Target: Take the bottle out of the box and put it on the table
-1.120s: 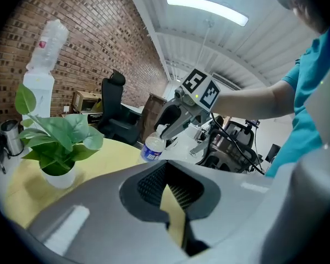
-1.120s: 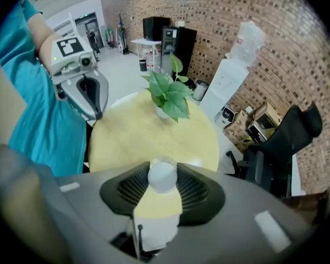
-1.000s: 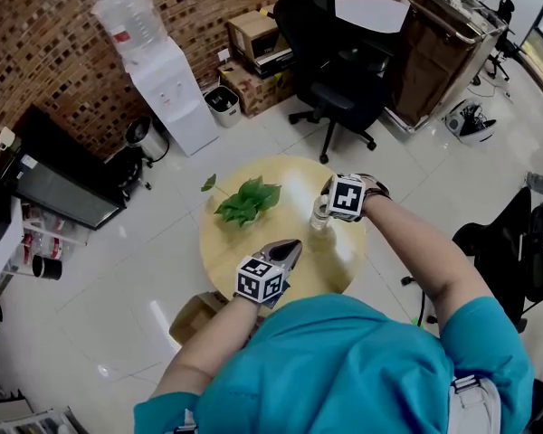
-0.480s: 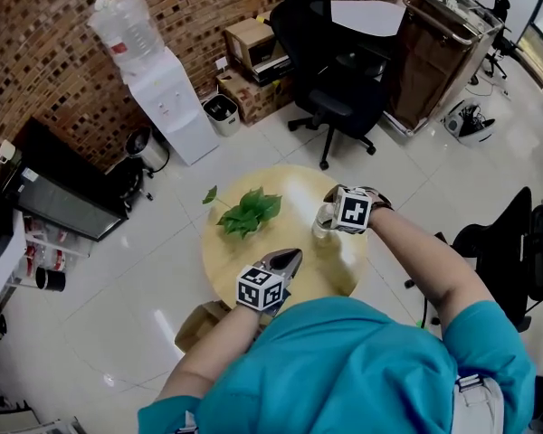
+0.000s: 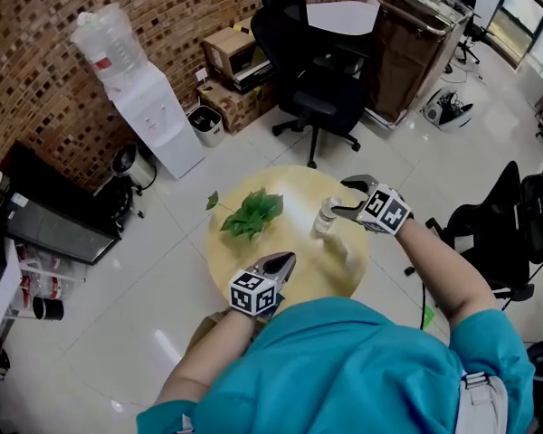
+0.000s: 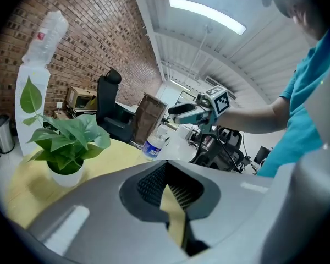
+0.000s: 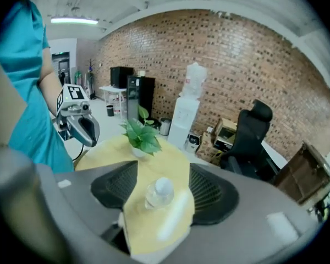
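Observation:
A clear water bottle (image 5: 324, 217) with a blue label stands upright on the round yellow table (image 5: 299, 247), to the right of a potted plant (image 5: 251, 213). My right gripper (image 5: 348, 198) hangs just right of the bottle and slightly above it. Its jaws are opening and do not touch the bottle. In the right gripper view the bottle (image 7: 158, 193) shows low between the spread jaws of the right gripper (image 7: 162, 168). My left gripper (image 5: 285, 262) sits shut and empty over the table's near edge. From the left gripper view the bottle (image 6: 152, 146) stands beyond the left gripper (image 6: 166, 164).
A cardboard box (image 5: 210, 322) sits on the floor at the table's near left, mostly hidden by my left arm. Behind the table are a black office chair (image 5: 312, 61), a water dispenser (image 5: 140, 98) and a brown cabinet (image 5: 403, 43). Another dark chair (image 5: 516, 233) stands at the right.
My right gripper has let go of the bottle, opened wide and drawn back to the right and up. The bottle stays standing on the table. The left gripper has shifted slightly.

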`<state>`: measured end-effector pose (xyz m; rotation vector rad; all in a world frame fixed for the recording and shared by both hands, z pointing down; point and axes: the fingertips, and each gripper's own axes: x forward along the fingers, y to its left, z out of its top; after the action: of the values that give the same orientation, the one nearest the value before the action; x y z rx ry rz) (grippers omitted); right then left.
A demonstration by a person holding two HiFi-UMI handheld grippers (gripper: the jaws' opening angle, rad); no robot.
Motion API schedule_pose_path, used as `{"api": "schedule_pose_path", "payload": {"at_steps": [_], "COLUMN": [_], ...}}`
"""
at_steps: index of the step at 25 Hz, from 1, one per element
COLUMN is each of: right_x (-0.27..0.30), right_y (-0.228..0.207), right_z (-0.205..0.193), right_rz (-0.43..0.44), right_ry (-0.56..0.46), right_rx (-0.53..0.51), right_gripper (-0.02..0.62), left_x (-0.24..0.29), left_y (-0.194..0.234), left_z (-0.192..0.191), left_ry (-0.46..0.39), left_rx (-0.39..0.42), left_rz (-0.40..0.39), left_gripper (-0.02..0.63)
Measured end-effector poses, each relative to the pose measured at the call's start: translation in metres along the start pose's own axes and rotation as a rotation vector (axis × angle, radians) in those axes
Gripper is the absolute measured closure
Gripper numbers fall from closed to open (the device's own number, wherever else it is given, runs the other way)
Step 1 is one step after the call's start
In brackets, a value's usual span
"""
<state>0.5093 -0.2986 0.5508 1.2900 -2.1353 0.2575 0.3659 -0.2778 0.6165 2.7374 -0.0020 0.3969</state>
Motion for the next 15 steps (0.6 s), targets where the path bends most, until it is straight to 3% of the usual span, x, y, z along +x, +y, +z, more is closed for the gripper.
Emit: {"api": "schedule_pose_path", "payload": {"at_steps": [6,11,15], "right_x": [-0.07,-0.151,-0.203], "right_y": [0.009,0.04,0.053], "right_z": [0.012,0.018,0.02], "right_rz": [-0.095,-0.063,-0.004], "right_ry": [-0.273,-0.392,-0.456], "right_rx": [0.186,0.287,0.312], "right_gripper": [0.31,0.384,0.463], "left_x": [-0.02,-0.044,-0.056], "left_y": [-0.011,-0.067,-0.104], "left_z": [0.006,0.048,0.08], "left_ry": [-0.002,-0.024,-0.064], "left_rx": [0.007,0.039,0.036], "left_rz": [0.001,0.018,0.082], "left_gripper": [0.606,0.606,0.606]}}
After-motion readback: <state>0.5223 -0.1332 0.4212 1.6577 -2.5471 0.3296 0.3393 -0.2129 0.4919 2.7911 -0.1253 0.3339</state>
